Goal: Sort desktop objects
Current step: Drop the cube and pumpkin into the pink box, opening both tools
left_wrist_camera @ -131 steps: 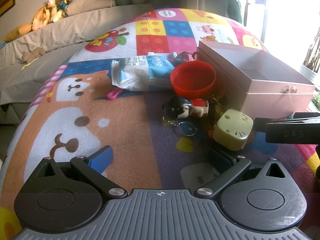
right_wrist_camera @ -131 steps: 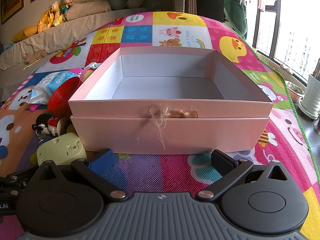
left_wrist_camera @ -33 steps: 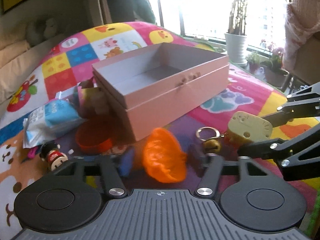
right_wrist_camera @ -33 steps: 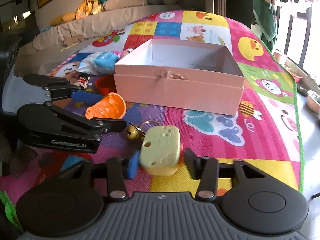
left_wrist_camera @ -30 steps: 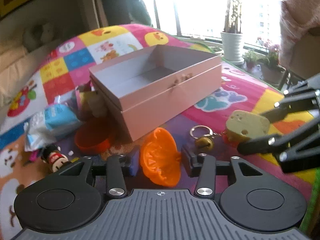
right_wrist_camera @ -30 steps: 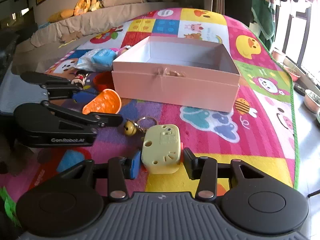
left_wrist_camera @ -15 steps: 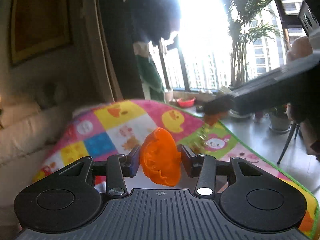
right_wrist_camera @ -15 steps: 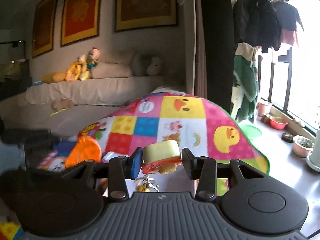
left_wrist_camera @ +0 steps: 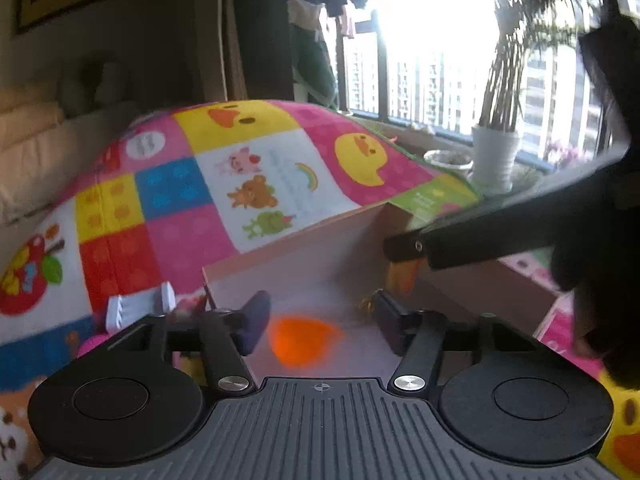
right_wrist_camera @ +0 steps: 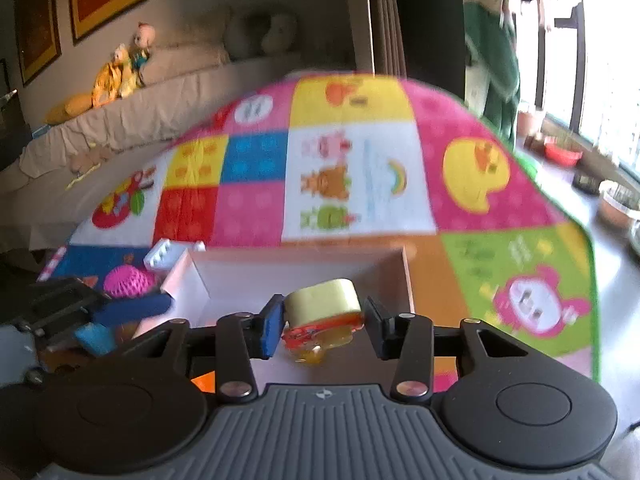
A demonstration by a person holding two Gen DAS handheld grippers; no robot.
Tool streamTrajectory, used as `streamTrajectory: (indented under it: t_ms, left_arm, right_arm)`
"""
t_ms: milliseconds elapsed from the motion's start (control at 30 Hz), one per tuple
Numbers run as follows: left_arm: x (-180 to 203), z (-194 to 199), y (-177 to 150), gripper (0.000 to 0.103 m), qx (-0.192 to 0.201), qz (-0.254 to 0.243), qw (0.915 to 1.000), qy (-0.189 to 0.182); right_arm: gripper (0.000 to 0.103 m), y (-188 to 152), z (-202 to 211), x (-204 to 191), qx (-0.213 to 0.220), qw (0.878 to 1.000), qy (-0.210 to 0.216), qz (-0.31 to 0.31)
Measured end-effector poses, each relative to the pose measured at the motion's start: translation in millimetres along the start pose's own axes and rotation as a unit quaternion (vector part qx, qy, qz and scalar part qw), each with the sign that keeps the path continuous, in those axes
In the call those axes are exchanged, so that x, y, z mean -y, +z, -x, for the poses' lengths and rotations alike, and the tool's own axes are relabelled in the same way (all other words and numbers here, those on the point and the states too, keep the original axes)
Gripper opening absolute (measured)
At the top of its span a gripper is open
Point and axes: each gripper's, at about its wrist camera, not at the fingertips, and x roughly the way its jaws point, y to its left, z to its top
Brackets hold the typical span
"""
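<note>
Over the pink box (left_wrist_camera: 304, 276), in the left wrist view, the left gripper (left_wrist_camera: 318, 316) stands with its fingers spread apart, and a blurred orange toy (left_wrist_camera: 302, 340) lies between them, clear of both, against the box floor. In the right wrist view the right gripper (right_wrist_camera: 324, 318) is above the same box, its fingers near the yellow toy (right_wrist_camera: 324, 300); whether they clamp it I cannot tell.
</note>
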Motion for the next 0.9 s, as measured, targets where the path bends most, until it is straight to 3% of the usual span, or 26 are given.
streamTrajectory:
  t_ms: [33,133,233,433,533,633,733,900]
  left_arm:
    - [-3.2,9.4,-1.0,0.081,0.006,0.01,0.9999,-0.006]
    - [-17.1,42.4,-11.1,0.088,0.025,0.024,0.9994,0.002]
    - [-28.8,76.2,-36.3,0.096,0.027,0.028,0.9987,0.034]
    - [-44.5,118.3,-104.5,0.098,-0.018,0.042,0.9914,0.123]
    - [-63.1,128.6,-125.0,0.1,-0.031,0.088,0.9822,0.163]
    - [-80.9,134.7,-135.1,0.1,-0.04,0.141,0.9737,0.174]
    - [-88.4,140.7,-141.9,0.1,-0.039,0.164,0.9722,0.162]
    - [-93.3,140.5,-146.3,0.102,-0.027,0.183,0.9716,0.147]
  right_arm:
    - [0.045,-2.4,3.7,-0.3,0.004,1.0,0.0,0.001]
    - [0.05,-8.8,22.6,-9.8,0.033,0.999,-0.011,0.028]
    - [0.053,-20.1,47.7,-32.6,0.068,0.995,-0.011,0.075]
    - [0.062,-59.2,74.0,-102.9,0.099,0.976,0.031,0.191]
    - [0.063,-74.4,73.6,-137.6,0.086,0.967,0.056,0.232]
    - [0.063,-73.8,68.8,-162.5,0.055,0.965,0.087,0.24]
    - [0.063,-50.0,59.4,-171.8,0.019,0.97,0.107,0.217]
    - [0.065,15.8,20.0,-164.6,-0.032,0.986,0.098,0.128]
